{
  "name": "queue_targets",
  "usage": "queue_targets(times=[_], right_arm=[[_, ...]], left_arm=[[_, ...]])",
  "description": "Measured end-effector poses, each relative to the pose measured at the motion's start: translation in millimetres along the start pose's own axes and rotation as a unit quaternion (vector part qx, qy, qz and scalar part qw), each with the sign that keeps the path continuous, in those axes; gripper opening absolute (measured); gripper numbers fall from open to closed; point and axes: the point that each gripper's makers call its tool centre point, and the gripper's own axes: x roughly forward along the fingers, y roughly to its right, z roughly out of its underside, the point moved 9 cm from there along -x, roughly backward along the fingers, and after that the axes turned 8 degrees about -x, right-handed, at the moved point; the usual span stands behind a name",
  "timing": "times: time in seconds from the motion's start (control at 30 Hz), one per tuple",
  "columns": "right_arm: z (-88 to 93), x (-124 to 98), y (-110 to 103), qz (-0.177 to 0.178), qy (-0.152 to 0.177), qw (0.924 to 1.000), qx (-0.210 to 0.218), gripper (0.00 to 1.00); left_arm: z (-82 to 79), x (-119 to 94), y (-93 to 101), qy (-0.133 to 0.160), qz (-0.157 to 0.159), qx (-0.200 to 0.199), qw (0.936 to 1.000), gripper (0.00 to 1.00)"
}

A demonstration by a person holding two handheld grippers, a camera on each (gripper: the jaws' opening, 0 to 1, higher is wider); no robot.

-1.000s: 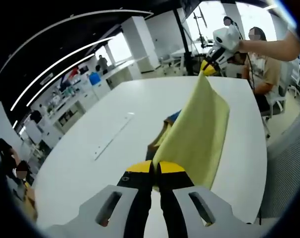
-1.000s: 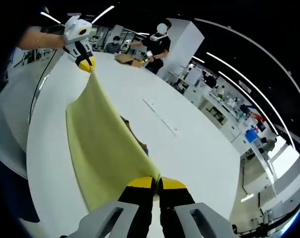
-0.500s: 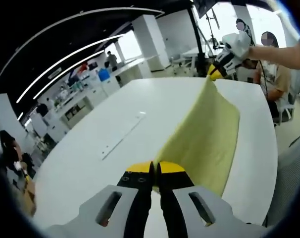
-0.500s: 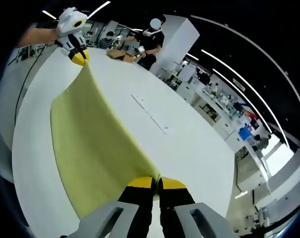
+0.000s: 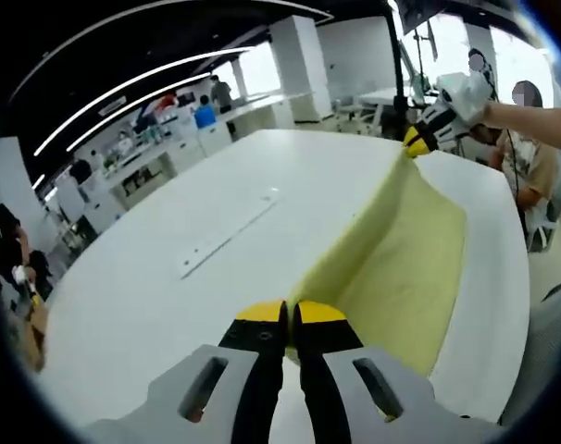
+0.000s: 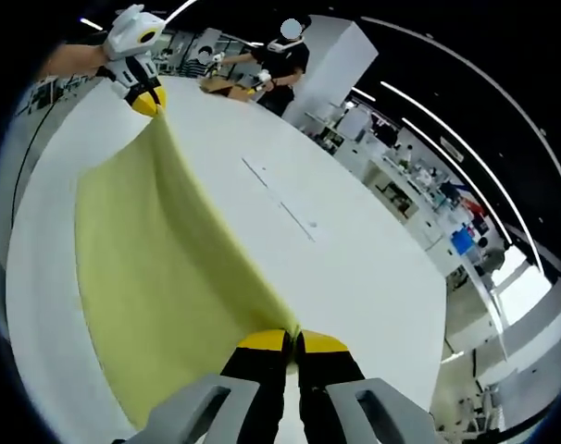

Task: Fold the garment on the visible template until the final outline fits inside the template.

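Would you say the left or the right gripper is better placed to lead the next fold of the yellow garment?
Neither clearly: the left gripper and right gripper each pinch one end of the yellow garment, stretched between them above the white table.

Garment [image 5: 401, 259], plain pale yellow, without print or pattern, the same in the right gripper view [image 6: 160, 268]; table [image 5: 169, 277], plain white, bearing a narrow white strip [image 5: 230, 233] with small dark dots; left gripper [image 5: 288, 314], black jaws with yellow tips on a light grey body; right gripper [image 6: 292, 344], the same black, yellow and grey; its far casing in the left gripper view, white
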Motion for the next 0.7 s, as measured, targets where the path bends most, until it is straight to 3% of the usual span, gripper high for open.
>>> queue_targets(times=[0.7], right_arm=[[22.2,65.0,-9.1,-0.046,-0.04,0.9978,0.027,0.0]], left_arm=[[41.7,65.7,-20.4,-0.057,-0.002,-0.033,0.9978,0.01]])
